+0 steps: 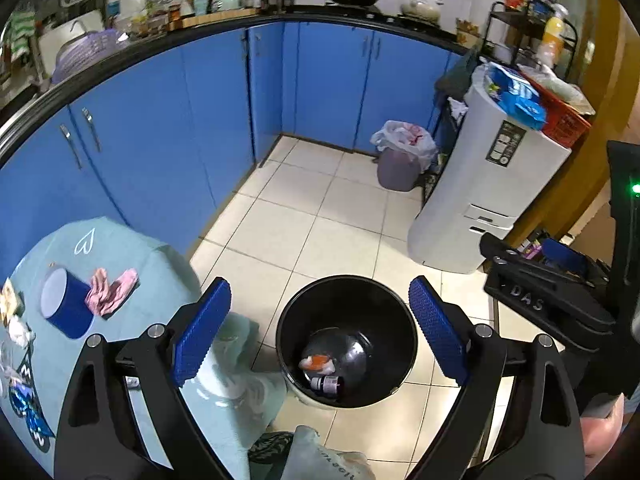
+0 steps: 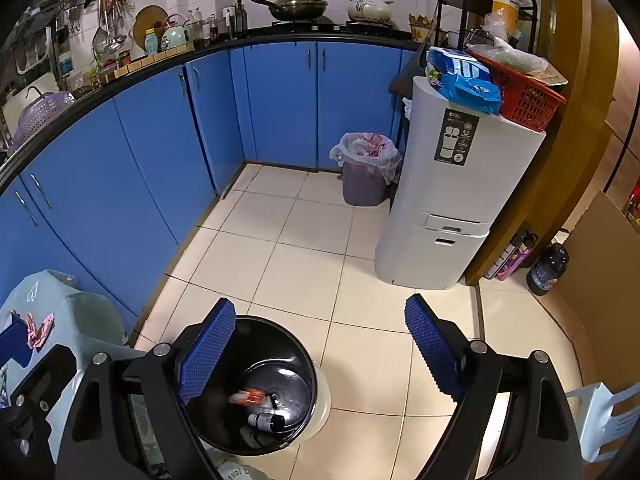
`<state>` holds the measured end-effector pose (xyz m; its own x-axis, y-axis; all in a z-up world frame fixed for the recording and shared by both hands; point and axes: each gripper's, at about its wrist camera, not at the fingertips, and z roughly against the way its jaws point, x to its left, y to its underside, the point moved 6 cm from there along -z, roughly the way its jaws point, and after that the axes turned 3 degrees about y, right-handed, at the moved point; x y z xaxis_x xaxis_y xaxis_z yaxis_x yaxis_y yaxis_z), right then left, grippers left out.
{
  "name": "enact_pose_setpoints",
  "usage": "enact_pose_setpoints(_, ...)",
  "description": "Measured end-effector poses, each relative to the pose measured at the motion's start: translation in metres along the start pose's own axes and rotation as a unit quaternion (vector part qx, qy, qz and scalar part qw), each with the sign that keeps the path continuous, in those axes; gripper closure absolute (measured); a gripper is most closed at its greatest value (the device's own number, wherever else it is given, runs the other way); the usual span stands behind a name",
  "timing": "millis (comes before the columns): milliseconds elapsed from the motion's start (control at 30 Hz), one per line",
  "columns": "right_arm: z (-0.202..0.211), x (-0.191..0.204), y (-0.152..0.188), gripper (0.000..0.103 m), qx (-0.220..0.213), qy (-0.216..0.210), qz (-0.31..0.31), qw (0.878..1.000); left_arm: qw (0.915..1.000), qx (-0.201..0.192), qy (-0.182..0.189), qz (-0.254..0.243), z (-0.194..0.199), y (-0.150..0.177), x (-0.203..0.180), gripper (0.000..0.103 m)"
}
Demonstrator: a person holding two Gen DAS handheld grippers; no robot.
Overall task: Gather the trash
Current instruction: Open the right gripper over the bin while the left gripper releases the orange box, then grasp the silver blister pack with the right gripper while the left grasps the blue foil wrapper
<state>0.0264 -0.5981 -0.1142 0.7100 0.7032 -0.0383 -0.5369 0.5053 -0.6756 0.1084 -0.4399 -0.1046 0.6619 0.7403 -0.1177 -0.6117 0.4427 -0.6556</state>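
Trash bin point(image 1: 346, 340) sits on the floor between my spread, empty left jaws, at twelve o'clock. It holds a small bottle point(image 1: 329, 385) and an orange-and-white wrapper point(image 1: 317, 362); my right jaws are spread too.

A pale tiled floor point(image 1: 320, 216) carries a black bin point(image 1: 346, 340) near the front, a lined grey bin point(image 1: 398, 168) in the far corner and a white appliance point(image 1: 488, 176) just beside that. Left of the black bin, a table under a light green cloth point(image 1: 120, 248) bears a blue cup point(image 1: 66, 304) on its side, touching a crumpled pink scrap point(image 1: 112, 290).
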Motion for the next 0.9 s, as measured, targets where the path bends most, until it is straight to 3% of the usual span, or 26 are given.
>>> enact_pose_setpoints(267, 0.006, 0.036, 0.005, 0.018, 0.003, -0.038, 0.024, 0.999, 0.9986, -0.007, -0.042, 0.031, 0.016, 0.007, 0.037, 0.014)
enact_pose_setpoints(500, 0.017, 0.108, 0.022, 0.018, 0.009, -0.096, 0.075, 0.992, 0.9904, -0.036, -0.126, 0.045, 0.053, 0.027, 0.093, 0.013)
enact_pose_setpoints(733, 0.037, 0.194, 0.045, 0.018, 0.010, -0.156, 0.141, 0.978, 0.9722, -0.027, -0.201, 0.118, 0.085, 0.069, 0.178, 0.013)
enact_pose_setpoints(900, 0.043, 0.242, 0.065, 0.018, 0.020, -0.181, 0.179, 0.967, 0.9449, -0.020, -0.278, 0.172, 0.105, 0.112, 0.232, 0.013)
